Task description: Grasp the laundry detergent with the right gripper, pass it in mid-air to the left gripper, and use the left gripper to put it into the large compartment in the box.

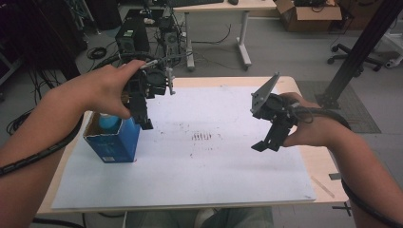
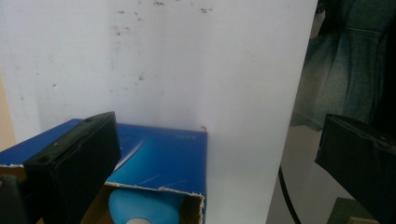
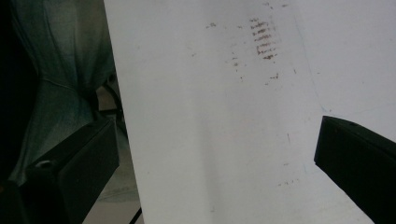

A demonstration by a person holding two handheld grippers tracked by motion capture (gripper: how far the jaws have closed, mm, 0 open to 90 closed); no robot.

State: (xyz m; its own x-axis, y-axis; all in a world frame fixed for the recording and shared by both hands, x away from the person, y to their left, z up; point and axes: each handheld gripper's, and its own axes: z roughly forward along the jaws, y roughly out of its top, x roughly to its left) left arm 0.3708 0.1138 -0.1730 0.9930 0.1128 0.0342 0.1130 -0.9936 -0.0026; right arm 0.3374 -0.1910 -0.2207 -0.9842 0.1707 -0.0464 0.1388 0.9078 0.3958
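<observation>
1. The blue box (image 1: pixel 114 140) stands upright near the left edge of the white sheet (image 1: pixel 204 166) that covers the worktop (image 1: pixel 313 161). Its top is torn open, and a light blue bottle (image 1: pixel 108 122) sits inside with its rounded top showing.
2. The left hand-held gripper (image 1: pixel 145 124) hangs just above the box's right rim with its jaws spread apart and nothing between them. In the left gripper view one jaw sits over the box's top edge and the other is well off to the side, past the sheet's edge.
3. The step in hand looks like a reach for the bottle or the box. To do it well, the left hand-held gripper should centre over the opening so both jaws straddle the bottle's top, then descend straight, without catching the ragged cardboard rim (image 2: pixel 187 192).
4. A slow close is wise, since the tall box could tip if pushed sideways.
5. The right hand-held gripper (image 1: pixel 267 145) hovers over the sheet's right half, well apart from the box, jaws wide and empty. It could steady the box.
</observation>
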